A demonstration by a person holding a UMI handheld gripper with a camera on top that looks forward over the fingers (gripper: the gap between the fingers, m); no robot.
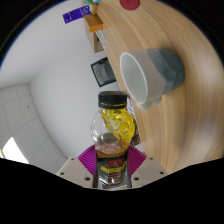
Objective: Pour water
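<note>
While tilted, bottle (pixel 114 135) (black-capped) inside claw (pixel 111 163) grip

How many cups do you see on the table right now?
1. A grey-blue cup stands on the wooden table, just beyond the bottle held between the fingers. Others may be hidden outside the view.

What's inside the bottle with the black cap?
The bottle, held between the jaws of the gripper, looks clear with something yellow inside. A label and the pads cover its lower part, so the liquid level there is hidden. The cap is on.
</note>
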